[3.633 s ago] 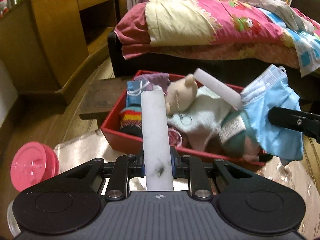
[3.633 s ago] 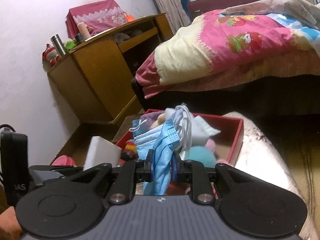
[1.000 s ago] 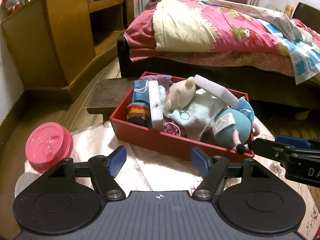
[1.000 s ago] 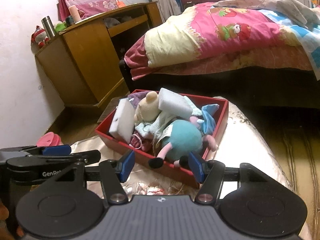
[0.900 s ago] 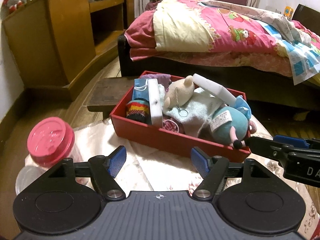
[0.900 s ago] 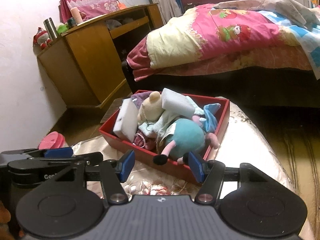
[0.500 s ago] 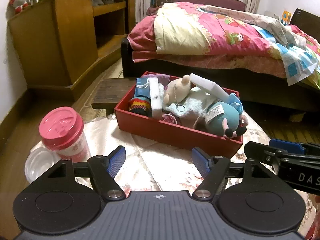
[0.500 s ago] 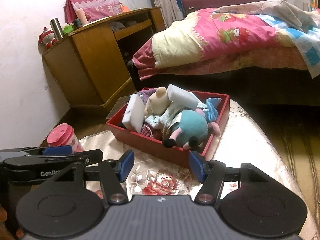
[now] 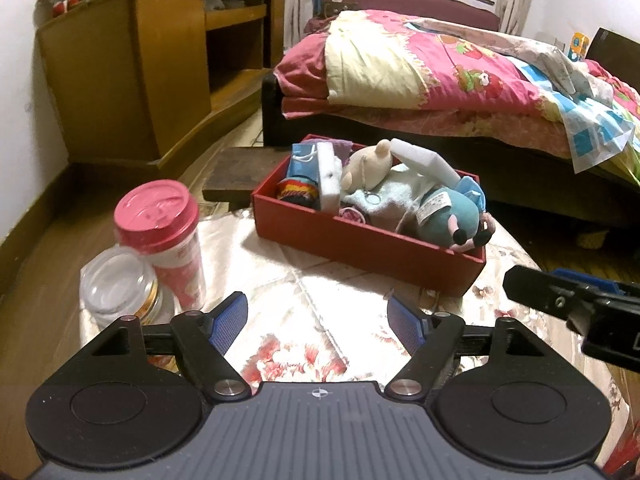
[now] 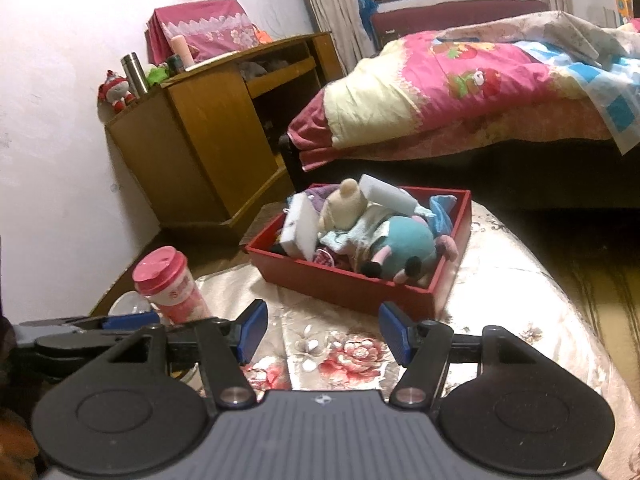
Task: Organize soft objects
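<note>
Two sets of tongs hover over the flowered tabletop (image 9: 280, 280), left tongs (image 9: 318, 324) and right tongs (image 10: 322, 334) both spread apart, gripping nothing. Pink-lidded cup (image 9: 160, 236): label unreadable. The red box (image 9: 360, 240) holds the teal plush (image 9: 448, 216), its tag print illegible, and a white sponge (image 10: 298, 230).

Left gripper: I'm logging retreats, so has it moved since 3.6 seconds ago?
Yes. The left gripper has pulled back from the red box, which now looks smaller and farther; it is open and empty.
</note>
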Demonstrator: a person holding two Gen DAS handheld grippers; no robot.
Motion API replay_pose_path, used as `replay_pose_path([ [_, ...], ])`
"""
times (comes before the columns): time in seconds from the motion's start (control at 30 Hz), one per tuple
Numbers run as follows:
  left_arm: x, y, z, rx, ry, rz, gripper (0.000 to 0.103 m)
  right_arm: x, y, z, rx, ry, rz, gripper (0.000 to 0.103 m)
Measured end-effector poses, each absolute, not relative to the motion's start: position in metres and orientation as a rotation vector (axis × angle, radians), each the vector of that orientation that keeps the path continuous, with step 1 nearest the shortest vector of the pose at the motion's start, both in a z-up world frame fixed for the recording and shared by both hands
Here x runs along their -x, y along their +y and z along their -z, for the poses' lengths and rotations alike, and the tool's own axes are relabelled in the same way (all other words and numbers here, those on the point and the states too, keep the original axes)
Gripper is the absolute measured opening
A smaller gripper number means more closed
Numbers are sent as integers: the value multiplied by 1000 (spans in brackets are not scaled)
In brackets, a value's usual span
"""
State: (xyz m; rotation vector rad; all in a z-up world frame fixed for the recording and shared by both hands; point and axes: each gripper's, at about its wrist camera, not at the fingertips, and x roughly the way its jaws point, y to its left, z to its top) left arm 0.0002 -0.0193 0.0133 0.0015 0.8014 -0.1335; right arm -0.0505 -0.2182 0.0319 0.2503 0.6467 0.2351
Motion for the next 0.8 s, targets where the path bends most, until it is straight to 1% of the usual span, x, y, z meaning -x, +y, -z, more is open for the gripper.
replay_pose_path([
  [0.1,1,-14,-13,17,798,124,76,55,-212,-34,-249,621,-242,35],
  [0.2,0,-10,-13,35,793,110,79,57,-207,-34,-236,604,-241,36],
  [0.3,-1,-11,-11,50,797,107,79,58,-203,-34,-202,586,-230,37],
  [0.4,-2,-14,-9,64,808,119,79,57,-203,-32,-190,577,-211,40],
  [0.8,1,-26,-10,62,790,123,80,53,-208,-25,-181,570,-167,41],
])
